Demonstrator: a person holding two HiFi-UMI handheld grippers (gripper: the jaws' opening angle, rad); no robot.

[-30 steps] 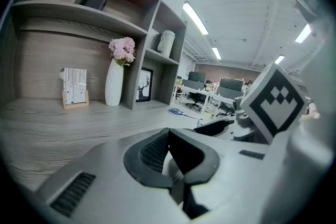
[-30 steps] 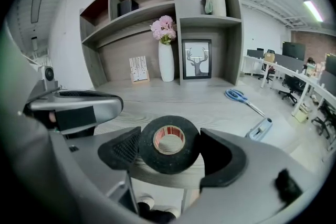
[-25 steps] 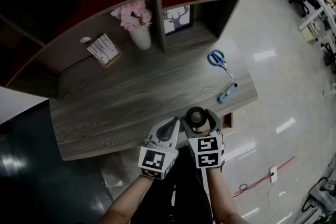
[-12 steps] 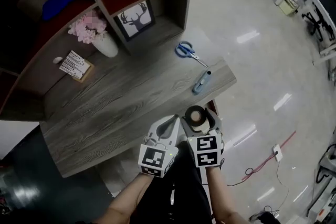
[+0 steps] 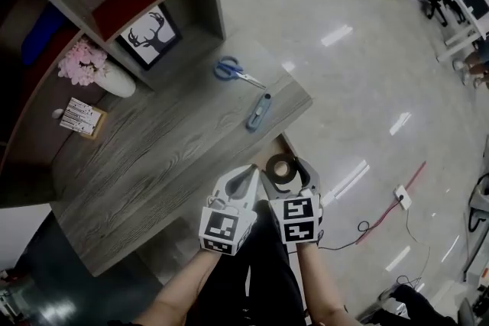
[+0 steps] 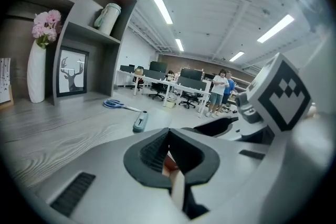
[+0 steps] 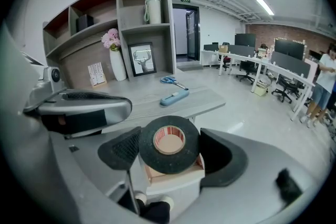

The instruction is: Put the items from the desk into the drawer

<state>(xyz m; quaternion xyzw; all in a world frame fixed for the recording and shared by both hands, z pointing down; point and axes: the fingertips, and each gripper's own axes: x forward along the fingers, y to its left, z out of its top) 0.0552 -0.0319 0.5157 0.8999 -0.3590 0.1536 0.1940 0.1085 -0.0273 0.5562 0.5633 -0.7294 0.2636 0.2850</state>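
A black tape roll (image 7: 169, 162) sits between the jaws of my right gripper (image 7: 170, 147), which is shut on it. Right below the roll is an open wooden drawer (image 7: 176, 178). In the head view, the right gripper (image 5: 284, 164) and tape roll (image 5: 269, 168) hang just off the desk's front right corner. My left gripper (image 5: 243, 181) is beside it on the left, jaws shut and empty (image 6: 169, 152). Blue scissors (image 5: 233, 71) and a blue utility knife (image 5: 259, 111) lie on the grey wooden desk (image 5: 153, 156) near its right end.
Shelving at the back of the desk holds a vase of pink flowers (image 5: 95, 69), a deer picture (image 5: 149, 28) and a small card (image 5: 80, 117). Shiny floor lies to the right, with a red cable (image 5: 390, 210). People (image 6: 219, 93) stand by far office desks.
The head view has swung right, so the desk slid up and left in the picture. Both grippers keep their places side by side, the right one still holding the tape.
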